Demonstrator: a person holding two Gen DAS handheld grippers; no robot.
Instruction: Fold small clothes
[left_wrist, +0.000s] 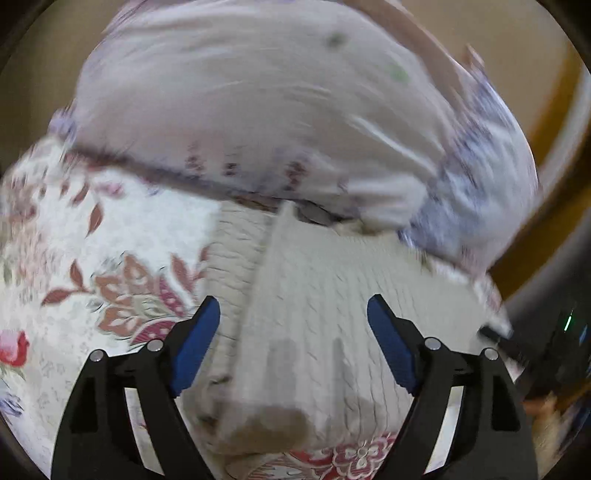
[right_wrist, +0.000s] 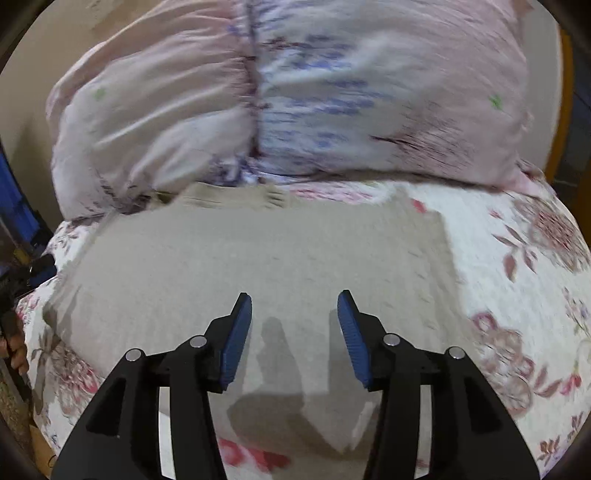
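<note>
Both claws are hanging open, gripping nothing. Left claw (left_wrist: 293, 314) is hovering over the beige knit garment (left_wrist: 332, 295), above its folded edge. Right claw (right_wrist: 294, 308) is hovering over the same garment's flat middle (right_wrist: 258, 258). Garment is lying on the floral bedspread (right_wrist: 517, 295), just beside the pink pillow (right_wrist: 406, 92). Both views are motion-blurred.

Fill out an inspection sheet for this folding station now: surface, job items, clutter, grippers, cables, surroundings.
Surface: floral bedspread, covering the bed.
Job's things: beige knit garment, lying flat, one fold edge visible in the left view.
Clutter: pink pillow behind the garment.
Grippers: left gripper open above the garment; right gripper open above it, holding nothing.
Cables: nothing seen.
Surroundings: wooden bed frame; dark device with green light.
</note>
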